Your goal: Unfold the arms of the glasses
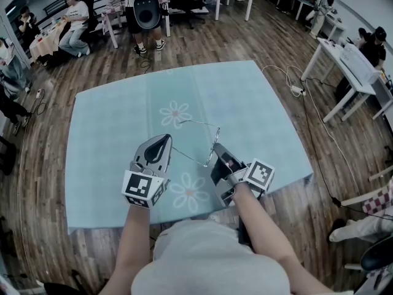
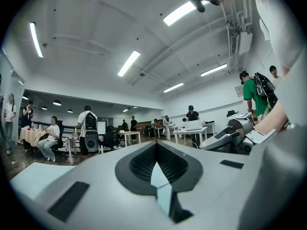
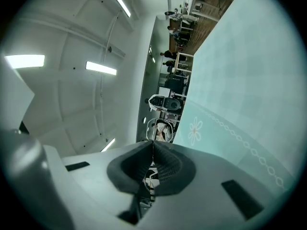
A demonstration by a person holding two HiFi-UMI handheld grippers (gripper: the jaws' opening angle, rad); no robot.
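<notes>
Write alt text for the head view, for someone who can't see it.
Two handheld grippers hold thin wire glasses over a pale blue flowered tablecloth: the left gripper pinches one arm's tip, the right gripper the frame.

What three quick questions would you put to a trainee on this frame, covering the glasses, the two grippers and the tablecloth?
1. True or false: the glasses lie untouched on the tablecloth.
2. What is printed on the tablecloth? A. flowers B. stripes C. letters
3. Fill in: the left gripper's jaws are ___ (apart / together).

Key
1. False: the right gripper holds the lens end, and the left gripper's jaws appear to pinch the tip of one arm.
2. A
3. together
</notes>
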